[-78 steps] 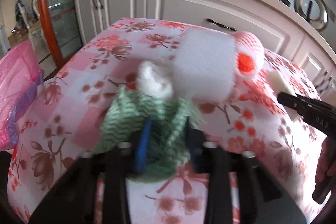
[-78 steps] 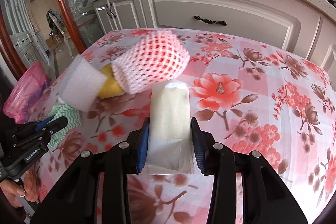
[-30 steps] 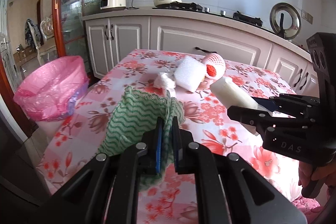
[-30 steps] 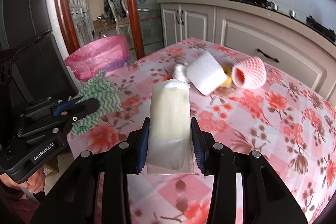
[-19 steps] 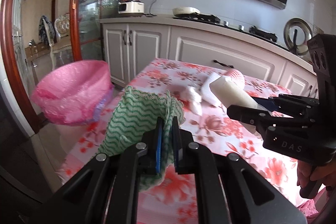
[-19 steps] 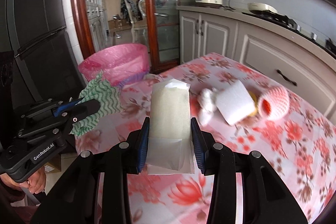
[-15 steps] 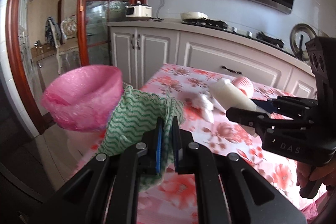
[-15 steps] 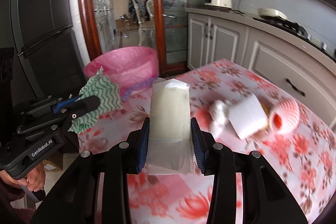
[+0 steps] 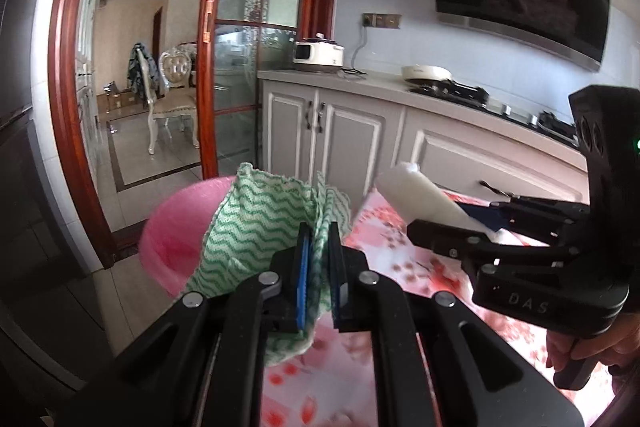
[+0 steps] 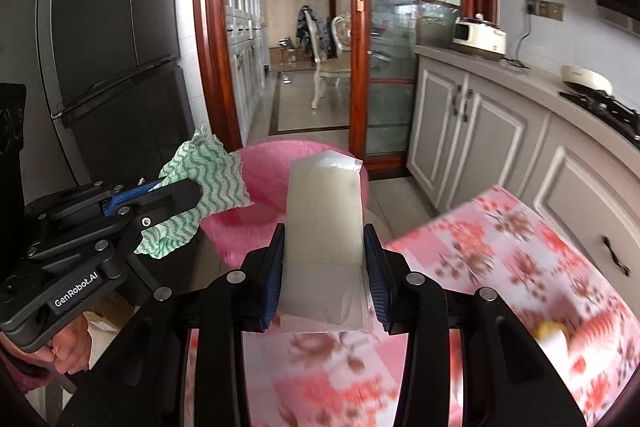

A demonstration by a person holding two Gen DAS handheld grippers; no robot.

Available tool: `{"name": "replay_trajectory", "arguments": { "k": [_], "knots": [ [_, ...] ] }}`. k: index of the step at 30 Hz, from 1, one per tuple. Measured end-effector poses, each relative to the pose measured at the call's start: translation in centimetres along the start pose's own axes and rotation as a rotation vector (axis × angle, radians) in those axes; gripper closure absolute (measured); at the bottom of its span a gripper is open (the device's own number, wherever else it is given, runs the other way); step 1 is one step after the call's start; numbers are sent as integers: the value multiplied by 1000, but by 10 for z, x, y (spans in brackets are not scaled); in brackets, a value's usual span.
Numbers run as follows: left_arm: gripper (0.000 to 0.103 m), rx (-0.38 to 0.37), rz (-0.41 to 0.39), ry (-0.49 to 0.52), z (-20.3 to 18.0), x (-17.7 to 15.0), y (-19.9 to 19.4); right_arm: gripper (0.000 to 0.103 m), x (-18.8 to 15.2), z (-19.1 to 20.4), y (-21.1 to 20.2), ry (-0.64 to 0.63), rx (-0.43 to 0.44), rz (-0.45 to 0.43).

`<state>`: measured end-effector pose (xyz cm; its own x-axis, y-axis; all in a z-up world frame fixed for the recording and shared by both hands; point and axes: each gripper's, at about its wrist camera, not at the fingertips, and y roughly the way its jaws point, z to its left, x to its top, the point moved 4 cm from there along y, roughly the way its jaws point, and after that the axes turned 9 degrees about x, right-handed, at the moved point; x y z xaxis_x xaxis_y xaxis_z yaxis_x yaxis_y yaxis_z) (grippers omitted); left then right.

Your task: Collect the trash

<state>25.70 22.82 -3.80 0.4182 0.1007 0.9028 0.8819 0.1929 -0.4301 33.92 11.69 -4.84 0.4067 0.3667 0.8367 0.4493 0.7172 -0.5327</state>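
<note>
My left gripper (image 9: 318, 247) is shut on a green and white wavy-striped cloth (image 9: 260, 219), held in the air in front of a bin lined with a pink bag (image 9: 172, 239). The same cloth (image 10: 204, 183) shows in the right wrist view, beside the pink bin (image 10: 272, 187). My right gripper (image 10: 325, 259) is shut on a white flat packet (image 10: 324, 223), held up with the bin just behind it. That packet (image 9: 420, 199) and the right gripper (image 9: 460, 227) show in the left wrist view, to the right of the cloth.
The table with a pink flowered cloth (image 10: 500, 267) lies below and to the right, with a yellow and white item (image 10: 554, 335) on it. Grey kitchen cabinets (image 10: 480, 131) run behind. A red-framed glass door (image 10: 384, 75) and a dark fridge (image 10: 104, 39) stand beyond the bin.
Both grippers have swung left, away from the table and toward the pink bin, each still holding its item. The foam pieces and netted fruit have left both views.
</note>
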Motion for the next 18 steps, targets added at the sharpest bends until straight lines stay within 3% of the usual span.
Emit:
{"name": "replay_trajectory", "arguments": {
  "k": [8, 14, 17, 18],
  "knots": [
    [94, 60, -10, -17, 36, 28, 50, 64, 39, -6, 60, -5, 73, 4],
    [93, 85, 21, -76, 69, 30, 92, 64, 57, -20, 105, 5, 113, 22],
    [89, 94, 39, -85, 79, 26, 115, 64, 60, -27, 121, 21, 134, 28],
    [83, 91, 48, -96, 83, 24, 121, 64, 61, -29, 127, 26, 138, 30]
  ]
}}
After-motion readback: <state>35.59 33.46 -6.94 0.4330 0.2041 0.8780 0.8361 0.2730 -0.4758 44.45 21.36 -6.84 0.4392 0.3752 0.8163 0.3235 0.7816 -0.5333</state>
